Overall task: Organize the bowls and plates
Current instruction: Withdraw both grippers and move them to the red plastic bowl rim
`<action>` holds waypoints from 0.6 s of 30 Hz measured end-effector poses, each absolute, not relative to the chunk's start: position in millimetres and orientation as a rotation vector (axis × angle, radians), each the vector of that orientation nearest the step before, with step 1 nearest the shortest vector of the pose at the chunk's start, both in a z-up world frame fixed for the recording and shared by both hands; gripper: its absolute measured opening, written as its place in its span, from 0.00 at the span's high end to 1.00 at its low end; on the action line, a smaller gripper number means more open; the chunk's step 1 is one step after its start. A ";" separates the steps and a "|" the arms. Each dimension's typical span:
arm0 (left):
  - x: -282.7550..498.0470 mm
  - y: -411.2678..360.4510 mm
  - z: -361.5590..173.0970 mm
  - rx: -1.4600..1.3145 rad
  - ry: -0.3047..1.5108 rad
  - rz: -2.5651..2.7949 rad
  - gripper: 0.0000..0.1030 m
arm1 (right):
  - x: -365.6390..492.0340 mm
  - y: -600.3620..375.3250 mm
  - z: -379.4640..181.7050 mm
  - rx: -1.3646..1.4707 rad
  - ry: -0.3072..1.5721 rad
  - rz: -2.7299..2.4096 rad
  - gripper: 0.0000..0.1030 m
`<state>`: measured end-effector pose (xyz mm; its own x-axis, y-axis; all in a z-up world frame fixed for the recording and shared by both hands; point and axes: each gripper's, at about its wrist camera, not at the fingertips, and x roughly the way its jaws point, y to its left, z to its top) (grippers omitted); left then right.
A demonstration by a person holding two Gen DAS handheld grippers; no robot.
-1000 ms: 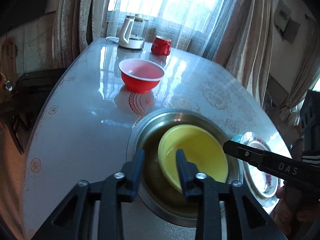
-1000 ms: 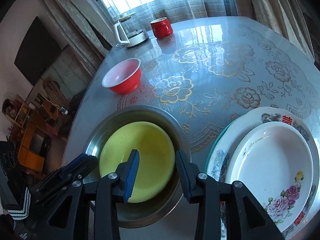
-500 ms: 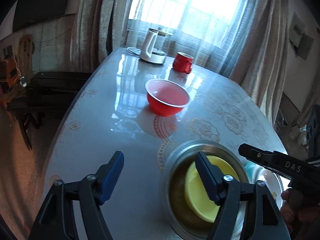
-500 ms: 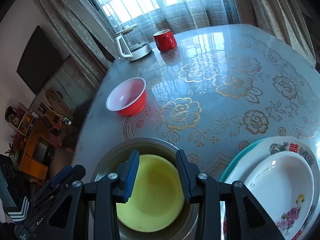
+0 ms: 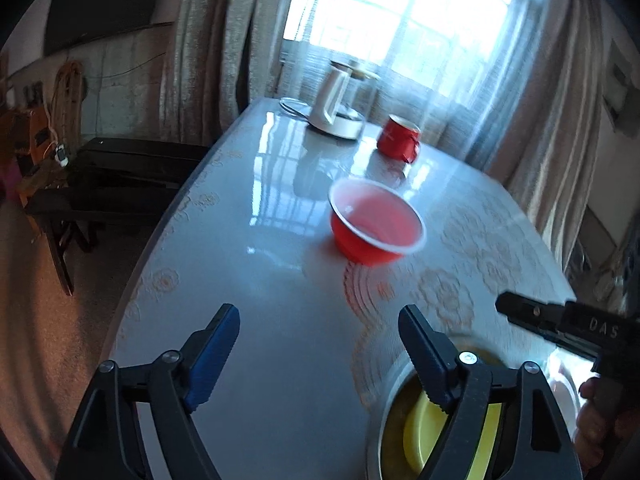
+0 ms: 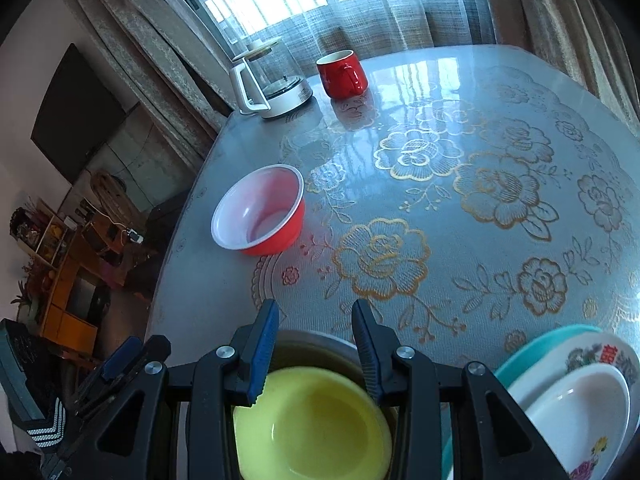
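**Two bowls nested, one red bowl apart, three plates stacked**

On the round bench with the flowered glossy cover [image 6: 460,184] there are three bowls. The yellow plastic bowl [image 6: 316,428] sits inside the grey metal bowl [image 6: 316,344] at the near edge. The red plastic bowl with white inside [image 6: 260,210] stands alone, further away on the left.

At the near right is one stack of three plates [image 6: 576,404]: a teal one, a flowered one, a white one on top.

At the far side stand one glass kettle with white handle [image 6: 272,84] and one red mug [image 6: 342,74].

The left tongs [image 5: 320,344] have just been opening; they are wide apart with nothing between them. The right tongs [image 6: 316,340] are partly open and hold nothing, above the nested bowls.
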<state>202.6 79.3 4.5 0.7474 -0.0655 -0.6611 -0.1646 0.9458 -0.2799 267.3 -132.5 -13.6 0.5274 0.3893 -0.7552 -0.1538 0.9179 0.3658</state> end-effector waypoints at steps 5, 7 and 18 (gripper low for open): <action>222.7 102.1 4.0 -0.420 0.706 0.084 0.19 | 292.9 -123.6 -10.5 0.244 0.980 0.345 0.62; 230.4 110.9 4.0 -0.446 0.683 0.112 0.19 | 303.0 -120.6 -10.7 0.247 0.989 0.350 0.61; 290.0 130.0 -7.9 -0.584 0.720 0.019 0.18 | 338.1 -107.9 -27.9 0.227 1.067 0.346 0.61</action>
<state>290.0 130.0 -7.9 0.7590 -0.1790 -0.6261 -0.2118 0.8413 -0.4973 338.1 -107.9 -27.9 0.4368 0.3840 -0.8135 -0.1674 0.9232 0.3459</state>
